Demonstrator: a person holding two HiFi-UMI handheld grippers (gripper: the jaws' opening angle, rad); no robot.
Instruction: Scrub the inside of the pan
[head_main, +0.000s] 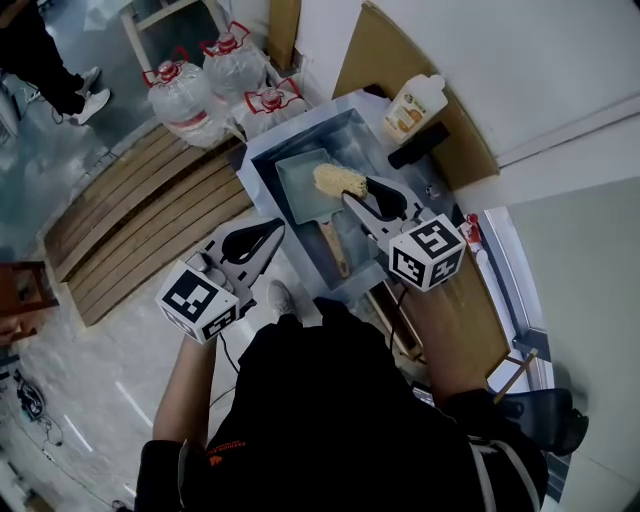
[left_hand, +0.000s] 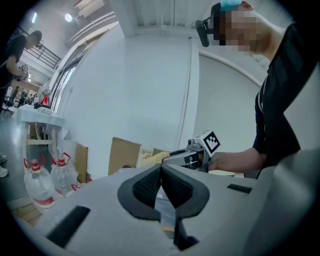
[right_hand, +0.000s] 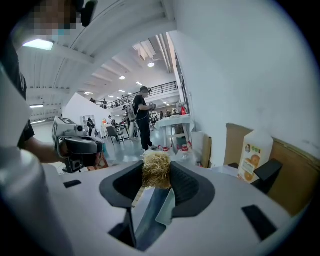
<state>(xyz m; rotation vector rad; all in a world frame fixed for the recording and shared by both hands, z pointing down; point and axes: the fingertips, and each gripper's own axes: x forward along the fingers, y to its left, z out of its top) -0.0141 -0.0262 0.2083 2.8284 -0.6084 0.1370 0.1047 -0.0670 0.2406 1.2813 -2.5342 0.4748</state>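
A pale rectangular pan (head_main: 298, 186) with a wooden handle (head_main: 335, 247) lies in the steel sink (head_main: 262, 150). My right gripper (head_main: 362, 190) is shut on a straw-coloured scrubber (head_main: 339, 181), held over the pan's right side. In the right gripper view the scrubber (right_hand: 156, 169) fills the jaws of this gripper (right_hand: 156, 176), with the pan's rim (right_hand: 164, 209) below. My left gripper (head_main: 264, 238) hovers at the sink's near left corner, away from the pan. Its pads (left_hand: 150, 186) meet with nothing between them.
Several water jugs (head_main: 190, 95) stand left of the sink beside a wooden pallet (head_main: 140, 215). An orange-label soap bottle (head_main: 412, 105) and a black faucet (head_main: 418, 146) sit at the sink's far right. A person (right_hand: 142, 117) stands far off.
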